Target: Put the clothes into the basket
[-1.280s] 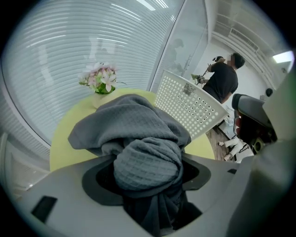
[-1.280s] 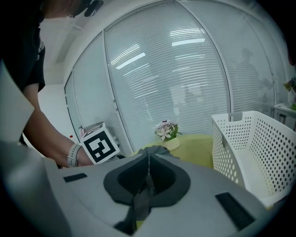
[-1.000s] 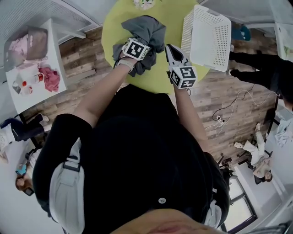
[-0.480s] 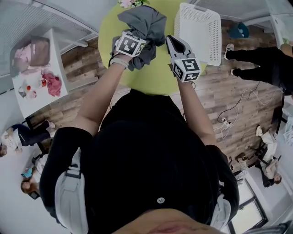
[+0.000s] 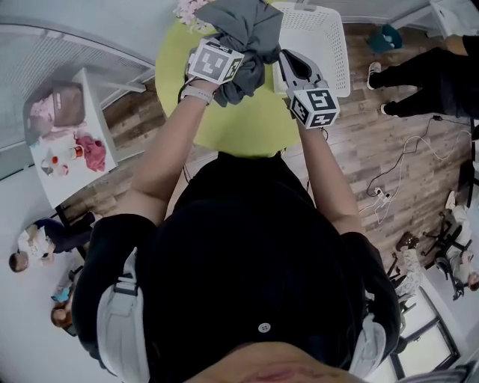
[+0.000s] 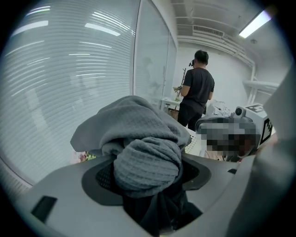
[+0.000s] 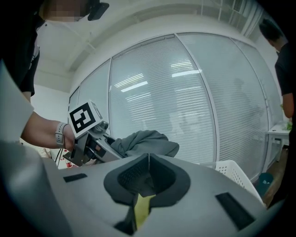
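A bundle of grey clothes (image 5: 247, 30) hangs lifted above the round yellow-green table (image 5: 239, 120). My left gripper (image 5: 236, 54) is shut on it. In the left gripper view the grey cloth (image 6: 138, 152) bulges up between the jaws of the left gripper (image 6: 149, 187) and hides the fingertips. My right gripper (image 5: 287, 56) sits just right of the bundle, shut and empty. In the right gripper view its jaws (image 7: 147, 180) meet along a seam, with the clothes (image 7: 145, 141) and the left gripper (image 7: 88, 139) beyond. The white perforated basket (image 5: 322, 34) stands on the table's right side, close to the right gripper.
A white side table (image 5: 71, 142) with pink items stands at the left. A person's legs (image 5: 426, 60) are at the upper right, and cables (image 5: 385, 196) lie on the wood floor. Flowers (image 5: 187, 11) sit at the table's far edge. Another person (image 6: 196, 92) stands in the background.
The grey clothes have come up off the table in the left gripper. Both grippers have moved farther out over the table, toward the basket.
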A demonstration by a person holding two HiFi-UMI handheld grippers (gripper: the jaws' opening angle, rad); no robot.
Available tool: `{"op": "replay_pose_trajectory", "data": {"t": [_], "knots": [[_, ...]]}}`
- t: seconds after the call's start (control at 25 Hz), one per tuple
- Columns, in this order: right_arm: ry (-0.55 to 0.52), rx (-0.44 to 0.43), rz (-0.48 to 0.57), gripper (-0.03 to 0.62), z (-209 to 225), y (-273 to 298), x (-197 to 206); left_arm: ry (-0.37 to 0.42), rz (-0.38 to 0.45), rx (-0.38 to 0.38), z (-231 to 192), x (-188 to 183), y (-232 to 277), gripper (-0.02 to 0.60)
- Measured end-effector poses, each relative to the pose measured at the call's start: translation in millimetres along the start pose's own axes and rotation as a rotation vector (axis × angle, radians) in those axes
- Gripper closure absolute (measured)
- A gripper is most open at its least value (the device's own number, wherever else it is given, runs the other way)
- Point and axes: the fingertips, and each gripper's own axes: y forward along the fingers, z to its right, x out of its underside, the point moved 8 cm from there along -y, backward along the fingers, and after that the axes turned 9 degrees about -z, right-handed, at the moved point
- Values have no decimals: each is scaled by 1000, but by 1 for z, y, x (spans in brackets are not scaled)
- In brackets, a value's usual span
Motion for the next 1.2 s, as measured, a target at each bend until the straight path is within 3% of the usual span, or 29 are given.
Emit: {"op": "replay_pose_trajectory", "data": {"t": [0.32,0.6,0.92,1.2], "knots": [[-11,93,60,566,40,-33,-18,102,61,36,42,-73,1,244],[23,205,83,566,101,-59,-23,166,70,107,78,-134,37,244],[45,289,86,566,135,-84,-12,204,46,148,112,-160,71,244],[70,297,43,566,154,-70,9,187,-37,154,110,-152,126,243]]}}
